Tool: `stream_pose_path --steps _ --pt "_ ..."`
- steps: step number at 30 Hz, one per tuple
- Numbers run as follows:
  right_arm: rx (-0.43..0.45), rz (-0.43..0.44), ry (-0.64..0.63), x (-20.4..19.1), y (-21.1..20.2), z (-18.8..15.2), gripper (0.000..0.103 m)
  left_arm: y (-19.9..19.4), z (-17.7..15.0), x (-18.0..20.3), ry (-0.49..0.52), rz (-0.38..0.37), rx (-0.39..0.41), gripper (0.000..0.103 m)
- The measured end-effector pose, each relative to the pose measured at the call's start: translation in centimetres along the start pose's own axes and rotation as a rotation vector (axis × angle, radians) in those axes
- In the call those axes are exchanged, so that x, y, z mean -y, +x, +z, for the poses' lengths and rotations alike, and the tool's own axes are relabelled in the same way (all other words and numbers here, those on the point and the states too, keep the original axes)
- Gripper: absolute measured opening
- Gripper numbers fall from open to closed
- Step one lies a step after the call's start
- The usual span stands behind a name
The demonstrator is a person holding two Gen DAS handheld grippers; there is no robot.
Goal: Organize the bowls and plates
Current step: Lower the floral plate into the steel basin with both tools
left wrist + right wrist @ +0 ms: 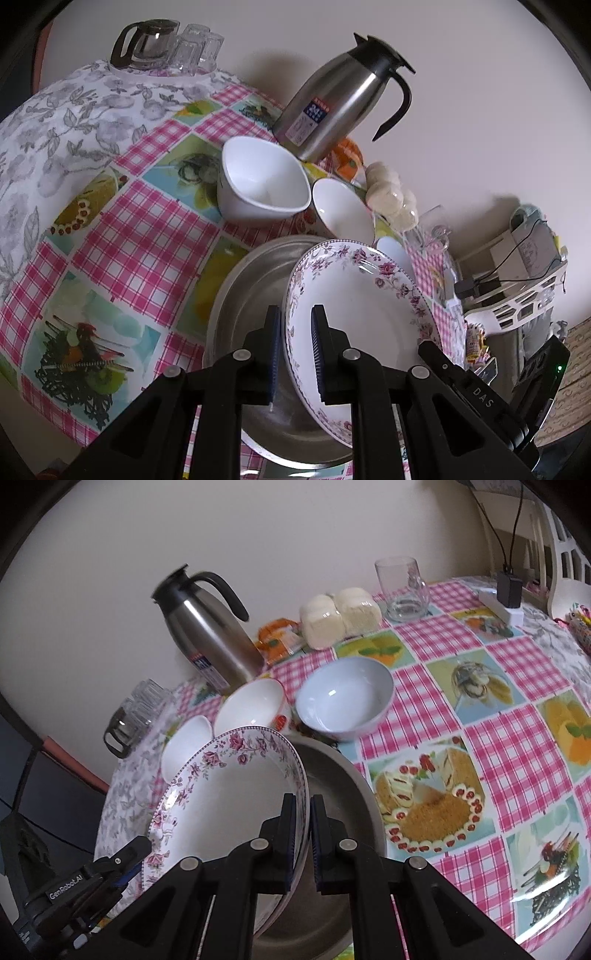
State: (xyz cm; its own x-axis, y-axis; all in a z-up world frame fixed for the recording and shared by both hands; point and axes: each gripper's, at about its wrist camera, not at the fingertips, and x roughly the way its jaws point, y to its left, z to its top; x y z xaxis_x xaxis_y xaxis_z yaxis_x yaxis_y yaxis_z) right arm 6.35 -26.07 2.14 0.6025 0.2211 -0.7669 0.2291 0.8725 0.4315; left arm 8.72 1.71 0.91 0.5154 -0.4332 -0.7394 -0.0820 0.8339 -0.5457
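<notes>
**Floral plate gripped from both sides**

The floral plate (354, 306) is being clamped at opposite rims by the left gripper (295, 354) and right gripper (303, 840), tilted over the metal pan (251, 291). Beyond, white bowls (262, 181) are being left standing.

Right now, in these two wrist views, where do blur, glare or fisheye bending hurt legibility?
Left wrist view: sharp; the checked tablecloth bulges toward the edges, and the steel thermos jug leans. Right wrist view: the same jug and the clear glasses at left are smeared, with small glare on the pale blue bowl.
</notes>
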Motion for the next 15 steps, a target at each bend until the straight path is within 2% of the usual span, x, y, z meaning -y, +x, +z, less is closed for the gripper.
stream_pose_path --steps 15 --pt "-0.092 -0.057 0.022 1.4 2.4 -0.8 0.008 3.1 -1.0 -0.8 -0.024 0.068 -0.114 0.015"
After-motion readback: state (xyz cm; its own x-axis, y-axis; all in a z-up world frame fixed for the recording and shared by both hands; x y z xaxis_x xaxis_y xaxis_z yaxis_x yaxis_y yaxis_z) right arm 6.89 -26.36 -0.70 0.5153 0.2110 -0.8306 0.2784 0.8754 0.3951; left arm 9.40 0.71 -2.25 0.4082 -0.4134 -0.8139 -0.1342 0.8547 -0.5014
